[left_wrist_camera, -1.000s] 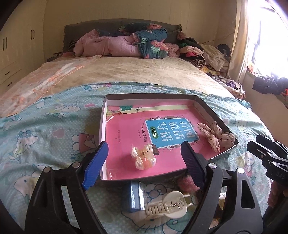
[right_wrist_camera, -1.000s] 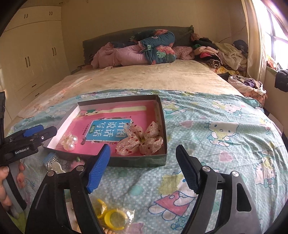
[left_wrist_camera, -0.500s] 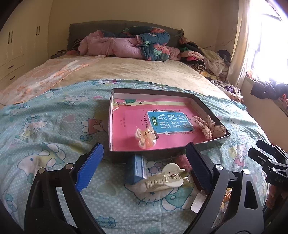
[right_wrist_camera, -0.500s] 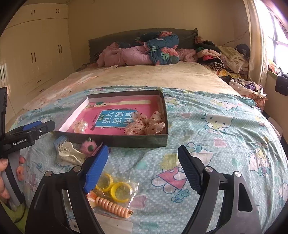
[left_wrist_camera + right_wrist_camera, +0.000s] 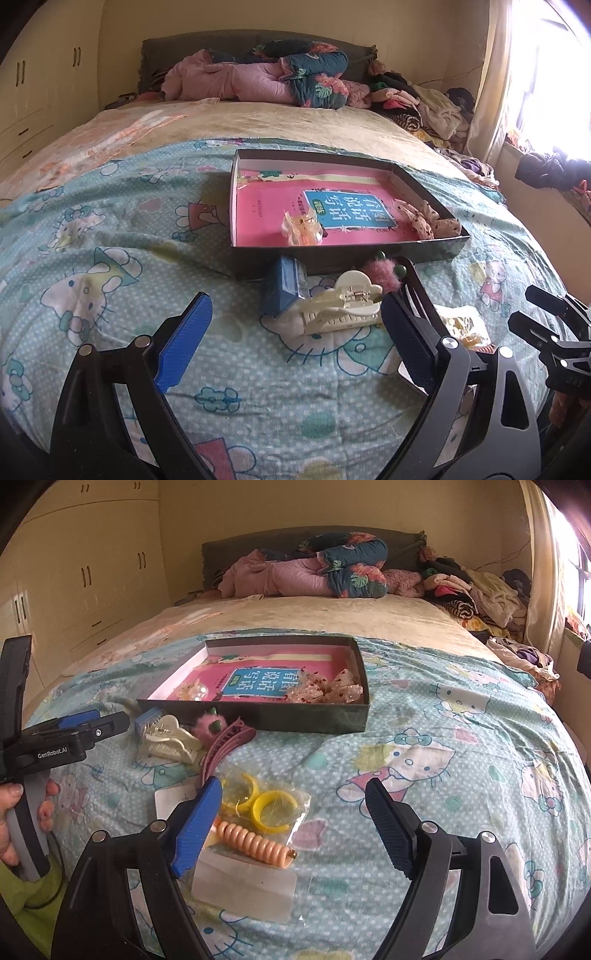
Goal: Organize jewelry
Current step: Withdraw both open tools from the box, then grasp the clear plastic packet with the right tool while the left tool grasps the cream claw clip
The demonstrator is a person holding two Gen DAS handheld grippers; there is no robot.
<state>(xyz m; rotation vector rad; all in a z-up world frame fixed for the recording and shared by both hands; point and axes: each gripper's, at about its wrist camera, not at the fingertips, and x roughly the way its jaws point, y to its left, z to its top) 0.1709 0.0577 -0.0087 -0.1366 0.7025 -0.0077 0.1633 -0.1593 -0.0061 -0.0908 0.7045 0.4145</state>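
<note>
A dark shallow box (image 5: pixel 424 254) (image 5: pixel 317 720) with a pink lining holds a clear hair clip (image 5: pixel 301 230) and a spotted bow (image 5: pixel 328 690). In front of it on the bedspread lie a cream claw clip (image 5: pixel 343 310) (image 5: pixel 168 744), a blue comb (image 5: pixel 286 288), a pink fuzzy bobble (image 5: pixel 212 725), a pink hair clip (image 5: pixel 225 747), a bag of yellow rings (image 5: pixel 266 801) and a peach spiral hair tie (image 5: pixel 255 845). My left gripper (image 5: pixel 291 339) is open and empty above the bedspread, short of the claw clip. My right gripper (image 5: pixel 291 827) is open and empty over the bag.
The Hello Kitty bedspread (image 5: pixel 110 258) covers the near half of the bed. Pink and floral quilts (image 5: pixel 314 572) and a heap of clothes (image 5: pixel 476 590) lie at the headboard. Wardrobes (image 5: pixel 85 572) stand on the left, a bright window (image 5: pixel 546 74) on the right.
Both grippers have drawn back from the box toward the near edge of the bed, still open. More loose items in front of the box have come into view.
</note>
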